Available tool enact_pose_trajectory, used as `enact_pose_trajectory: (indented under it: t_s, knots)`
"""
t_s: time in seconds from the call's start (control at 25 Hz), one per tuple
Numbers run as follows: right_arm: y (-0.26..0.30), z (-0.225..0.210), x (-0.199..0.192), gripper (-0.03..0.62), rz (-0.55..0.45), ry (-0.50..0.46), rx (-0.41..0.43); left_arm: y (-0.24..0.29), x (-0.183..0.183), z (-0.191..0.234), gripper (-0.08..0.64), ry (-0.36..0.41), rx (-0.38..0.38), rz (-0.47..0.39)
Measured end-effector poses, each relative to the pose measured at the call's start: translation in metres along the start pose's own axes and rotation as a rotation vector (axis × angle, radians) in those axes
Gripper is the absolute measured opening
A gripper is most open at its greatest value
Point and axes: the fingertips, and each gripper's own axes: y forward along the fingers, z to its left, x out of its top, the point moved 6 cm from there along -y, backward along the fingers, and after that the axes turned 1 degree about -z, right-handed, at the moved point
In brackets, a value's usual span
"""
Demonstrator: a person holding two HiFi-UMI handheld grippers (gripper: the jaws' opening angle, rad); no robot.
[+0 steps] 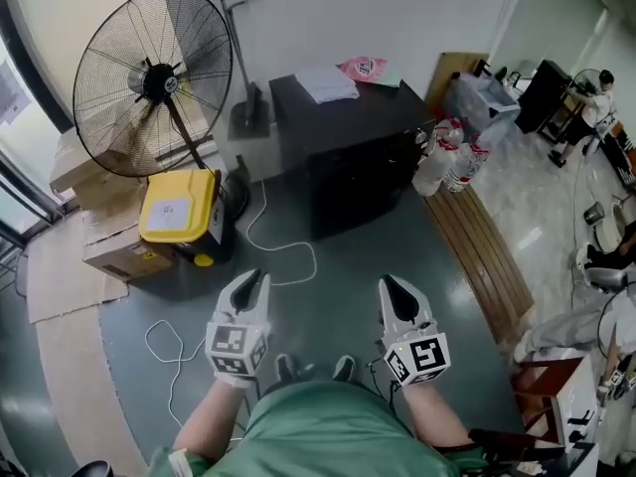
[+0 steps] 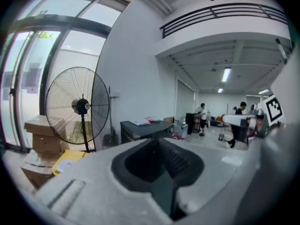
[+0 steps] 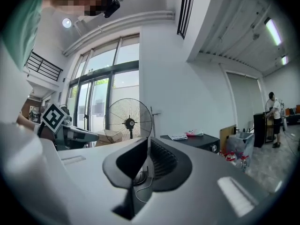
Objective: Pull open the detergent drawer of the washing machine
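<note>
A black box-shaped machine stands against the back wall with papers and a pink packet on top. It may be the washing machine; I cannot make out a detergent drawer on it. It also shows in the left gripper view as the black machine and in the right gripper view as the black machine, far off in both. My left gripper and right gripper hang side by side close to the person's body, well short of the machine. Both are shut with nothing between the jaws, as the left gripper and right gripper show close up.
A large standing fan is at the back left, with a yellow box and cardboard boxes beside it. A white cable trails over the grey floor. Bottles and wooden planks lie right of the machine.
</note>
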Motion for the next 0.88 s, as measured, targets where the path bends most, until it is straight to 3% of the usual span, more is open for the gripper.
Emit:
enact_pose_trajectory:
  t_s: [0.16, 0.32, 0.44, 0.88]
  knots:
    - [0.006, 0.009, 0.007, 0.137, 0.003, -0.012, -0.022, -0.011, 0.004, 0.017, 0.084, -0.002, 0.009, -0.047]
    - [0.007, 0.007, 0.01, 0.19, 0.014, -0.008, -0.03, -0.013, 0.007, 0.021, 0.188, 0.015, 0.005, -0.072]
    - [0.002, -0.005, 0.006, 0.198, 0.01, -0.035, -0.025, -0.006, 0.005, 0.011, 0.224, 0.02, -0.004, -0.069]
    - [-0.04, -0.077, 0.007, 0.198, -0.002, 0.004, -0.016, 0.028, 0.014, -0.078, 0.215, 0.057, -0.023, -0.043]
